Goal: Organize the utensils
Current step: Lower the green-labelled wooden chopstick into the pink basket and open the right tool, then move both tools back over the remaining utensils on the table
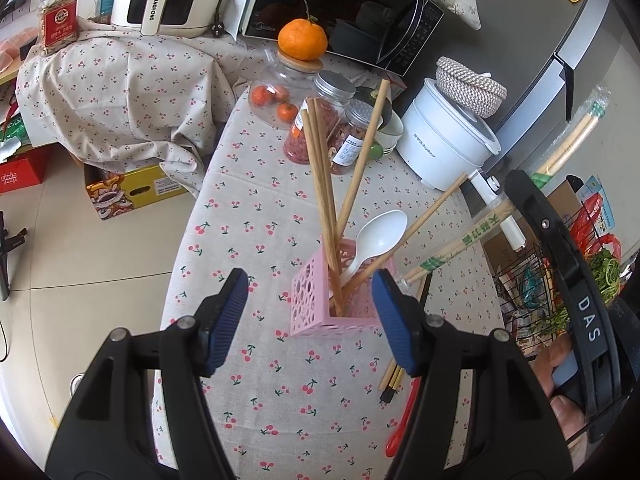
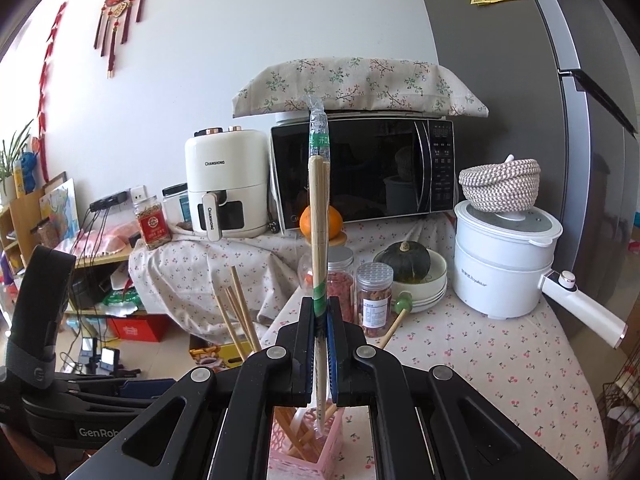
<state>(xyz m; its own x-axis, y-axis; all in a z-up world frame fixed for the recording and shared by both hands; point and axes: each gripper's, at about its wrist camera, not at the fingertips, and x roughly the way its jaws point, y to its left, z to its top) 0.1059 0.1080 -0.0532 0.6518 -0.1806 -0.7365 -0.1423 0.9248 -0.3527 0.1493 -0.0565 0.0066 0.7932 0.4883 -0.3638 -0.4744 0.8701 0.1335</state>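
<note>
Wrapped chopsticks [image 2: 319, 216] are gripped by the right tongs [image 2: 320, 336] above the part-filled pink holder [image 1: 320, 312], the left tongs [image 1: 308, 316] held open, while loose utensils [image 1: 394, 384] are left on the tabletop [image 1: 248, 208].

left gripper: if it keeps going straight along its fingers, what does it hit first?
Most likely the pink utensil holder, which sits between the open jaws of the left gripper, just ahead. Depth is unclear; the wooden chopsticks standing in it could touch first.
</note>
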